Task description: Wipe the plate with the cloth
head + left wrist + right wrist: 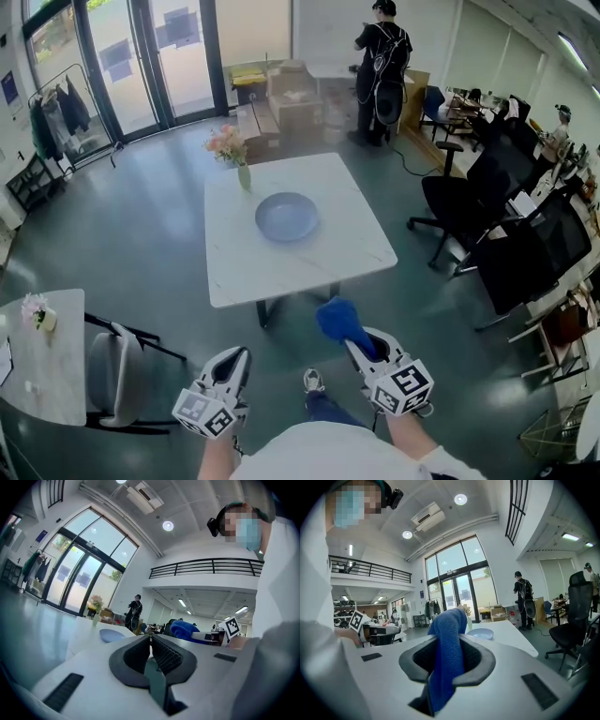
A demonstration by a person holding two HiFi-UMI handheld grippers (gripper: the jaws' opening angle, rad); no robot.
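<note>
Approach, by my reading: the cloth is gripped and the plate is not yet reached. Right gripper (354, 345) is clamped on the blue cloth (337, 321), which bunches up out of the jaws in a thick fold, with the rest trailing back through them. Left gripper (237, 354) has its jaws pressed together on nothing. Plate (287, 217) lies flat on the white table (347, 253), well ahead of both grippers and roughly between their two lines. A vase of flowers (243, 175) stands just past it on the left. To do this well, I would lower the bunched fold into the plate's well, not onto its rim, and press lightly so the plate does not skate. I would sweep in overlapping arcs, keeping the far-left stroke short of the vase; the empty left gripper could brace the near rim. Pose: both grippers are held low in front of the body, side by side and near level, pointing at the table — the right slightly further forward.
</note>
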